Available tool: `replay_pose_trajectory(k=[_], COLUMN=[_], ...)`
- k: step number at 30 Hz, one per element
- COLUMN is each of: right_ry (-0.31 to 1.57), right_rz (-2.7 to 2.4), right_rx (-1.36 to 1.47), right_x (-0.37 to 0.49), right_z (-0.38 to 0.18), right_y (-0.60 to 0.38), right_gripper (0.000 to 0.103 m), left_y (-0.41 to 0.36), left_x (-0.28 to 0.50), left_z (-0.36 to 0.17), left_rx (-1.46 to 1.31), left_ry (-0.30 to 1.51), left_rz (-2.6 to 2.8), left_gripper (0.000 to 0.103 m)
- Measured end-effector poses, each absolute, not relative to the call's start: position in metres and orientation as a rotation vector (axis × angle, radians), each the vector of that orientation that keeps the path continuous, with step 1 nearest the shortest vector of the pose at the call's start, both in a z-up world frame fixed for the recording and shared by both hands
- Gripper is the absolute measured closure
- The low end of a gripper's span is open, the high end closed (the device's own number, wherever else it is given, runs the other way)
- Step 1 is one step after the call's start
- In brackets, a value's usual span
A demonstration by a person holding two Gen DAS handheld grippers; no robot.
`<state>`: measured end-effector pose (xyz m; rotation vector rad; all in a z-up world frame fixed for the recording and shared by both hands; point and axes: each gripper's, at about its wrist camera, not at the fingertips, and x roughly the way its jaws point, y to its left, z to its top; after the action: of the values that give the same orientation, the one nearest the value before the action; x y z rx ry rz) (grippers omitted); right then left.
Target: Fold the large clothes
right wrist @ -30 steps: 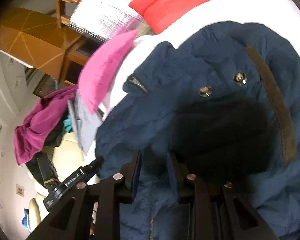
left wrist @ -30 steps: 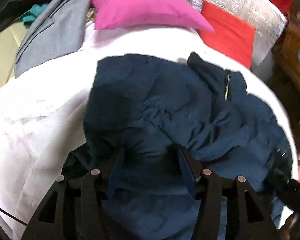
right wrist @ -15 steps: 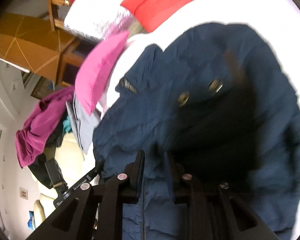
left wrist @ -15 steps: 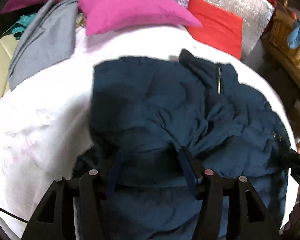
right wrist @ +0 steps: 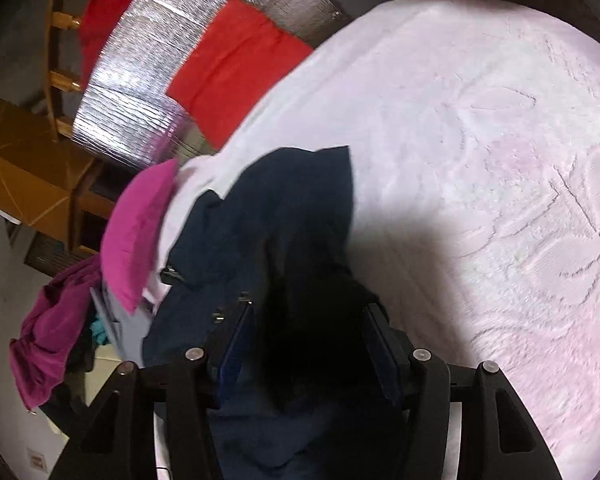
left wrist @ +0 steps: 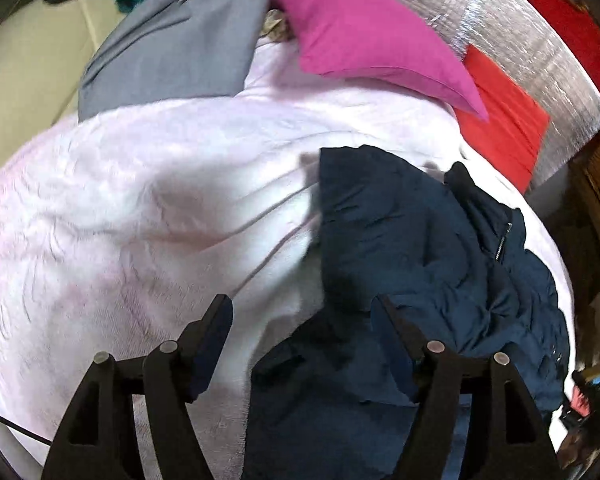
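Both grippers have slid sideways and their jaws have just been opening. Now the left gripper [left wrist: 300, 344] and the right gripper [right wrist: 308, 344] stand apart, gripping nothing, probably to release the jacket [left wrist: 412, 240], which lies bunched on the pink blanket [left wrist: 140, 200].

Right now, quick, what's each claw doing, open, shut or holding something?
Left claw: open, just widened, over the dark navy padded jacket, gripping nothing.
Right claw: open, just released, jacket fabric loose between its fingers.

Bright overexposed bedspread [left wrist: 148, 200], soft motion blur, dark fisheye corners, deep shadow beneath tongs
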<state>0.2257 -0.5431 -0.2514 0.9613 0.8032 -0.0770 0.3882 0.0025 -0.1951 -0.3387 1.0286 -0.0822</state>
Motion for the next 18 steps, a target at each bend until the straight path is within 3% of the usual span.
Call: replay_pose_trajectory(k=[7, 18], right_ry=[0.776, 0.879], right_rz=[-0.149, -0.025], right_rx=[0.953, 0.941], right_x=[0.222, 0.244], right_z=[-0.249, -0.273], right_y=[-0.555, -0.536], right_gripper=[0.036, 0.029], left_y=[0.012, -0.001], left_x=[0.387, 0.388], left_z=[-0.204, -0.219], left_rx=[-0.367, -0.362], left_ry=[1.066, 1.163], left_rz=[-0.088, -0.202], left_gripper=[0.031, 0.029])
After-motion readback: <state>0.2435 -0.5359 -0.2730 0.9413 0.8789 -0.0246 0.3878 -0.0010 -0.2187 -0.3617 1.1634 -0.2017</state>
